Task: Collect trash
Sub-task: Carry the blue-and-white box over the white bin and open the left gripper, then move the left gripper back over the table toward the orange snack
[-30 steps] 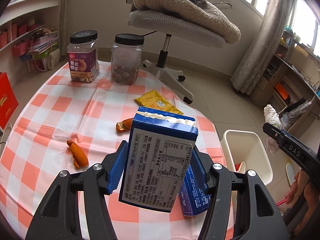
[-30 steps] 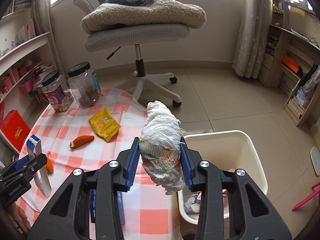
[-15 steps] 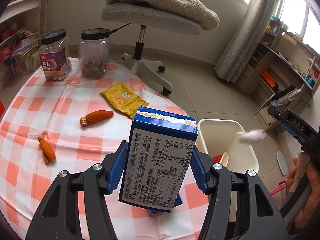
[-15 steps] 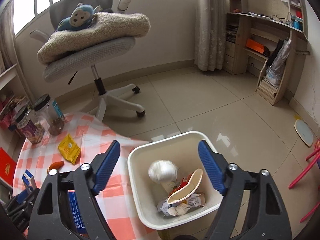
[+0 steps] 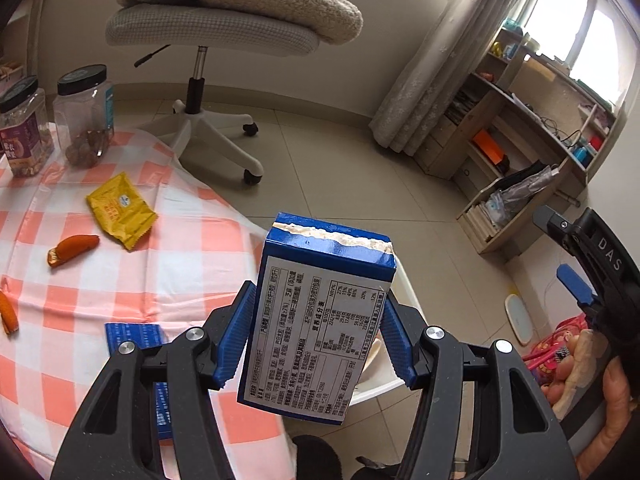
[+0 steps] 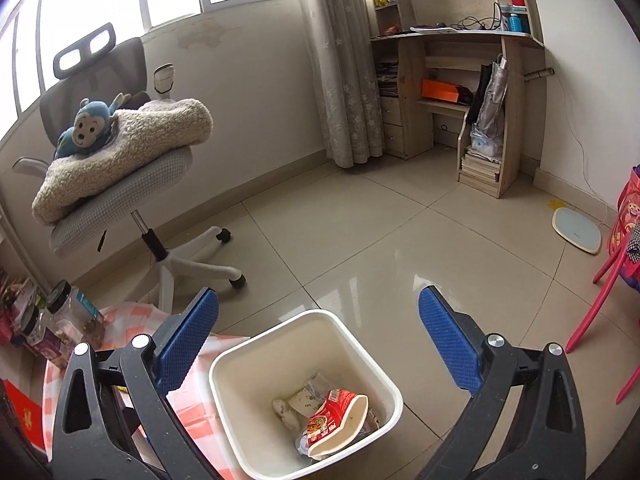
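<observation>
1. Since the earlier frame: the right gripper (image 6: 318, 340) has let go of the crumpled white wad it was pinching. Its jaws have just been opening and now stand spread wide with nothing between them. Both wrist views have swung from the table toward the bin.
2. Right jaws hang over the white bin (image 6: 304, 392), one pad to each side of its rim. The bin holds a red-printed wrapper (image 6: 332, 412) plus whitish scraps; which scrap is the dropped wad, cannot tell.
3. The left gripper (image 5: 314, 340) pinches the blue box (image 5: 316, 320) by its two side faces, box upright, nutrition panel to camera, torn top edge up.
4. In the left view the bin is mostly hidden behind the box; a strip of rim (image 5: 376, 390) shows at the box's lower right, so the box is roughly above the bin, near the table side.
5. Step in hand: right drop done, left box being carried to the bin.
6. Next move calls for centring the box over the bin's mouth, then spreading the left jaws. Right gripper needs to clear out first.
7. Still on the checked tablecloth (image 5: 120, 280) beside the bin: yellow packet (image 5: 120, 210), orange peel (image 5: 72, 249), another peel (image 5: 8, 312) farther off, a flat blue box (image 5: 136, 336) nearest the bin.
8. Two jars (image 5: 82, 114) sit at the table's far edge from the bin, probably not trash.
</observation>
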Demonstrator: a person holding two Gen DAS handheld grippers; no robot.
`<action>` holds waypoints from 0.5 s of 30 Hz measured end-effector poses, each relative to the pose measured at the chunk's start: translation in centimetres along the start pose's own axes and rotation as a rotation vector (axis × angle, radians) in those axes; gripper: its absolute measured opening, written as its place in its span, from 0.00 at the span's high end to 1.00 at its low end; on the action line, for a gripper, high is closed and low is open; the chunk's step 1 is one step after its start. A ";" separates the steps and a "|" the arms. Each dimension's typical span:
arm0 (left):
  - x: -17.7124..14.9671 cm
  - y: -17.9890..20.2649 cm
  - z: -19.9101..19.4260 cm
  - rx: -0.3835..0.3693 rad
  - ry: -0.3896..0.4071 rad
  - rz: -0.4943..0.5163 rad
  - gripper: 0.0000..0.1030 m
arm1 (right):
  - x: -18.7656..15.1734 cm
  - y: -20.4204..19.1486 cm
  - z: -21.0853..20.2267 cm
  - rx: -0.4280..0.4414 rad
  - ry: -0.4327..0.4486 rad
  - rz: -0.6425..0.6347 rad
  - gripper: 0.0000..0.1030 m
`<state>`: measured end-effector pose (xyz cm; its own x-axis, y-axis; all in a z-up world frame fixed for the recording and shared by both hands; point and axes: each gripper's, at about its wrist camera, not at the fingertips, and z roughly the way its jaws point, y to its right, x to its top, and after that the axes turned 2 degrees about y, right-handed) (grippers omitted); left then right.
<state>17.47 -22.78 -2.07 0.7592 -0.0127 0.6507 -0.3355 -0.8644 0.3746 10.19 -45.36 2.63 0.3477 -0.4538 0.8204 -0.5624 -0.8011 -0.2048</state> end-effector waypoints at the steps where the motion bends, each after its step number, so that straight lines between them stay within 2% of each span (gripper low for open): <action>1: 0.1 0.5 0.3 -0.010 -0.003 -0.002 0.43 | 0.1 0.4 0.0 -0.002 0.001 0.010 0.07; 9: 1.1 3.8 2.1 -0.062 -0.006 -0.003 0.39 | 0.9 2.9 -0.6 -0.009 0.033 0.110 0.07; 15: 1.6 3.3 0.8 -0.028 0.026 0.017 0.23 | 1.0 3.2 -1.0 -0.014 0.053 0.122 0.07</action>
<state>18.02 -26.06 -0.30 0.7385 -0.0138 0.6741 -0.3638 -0.8500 0.3811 8.03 -48.02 3.33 0.2361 -0.5263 0.8169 -0.6090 -0.7352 -0.2976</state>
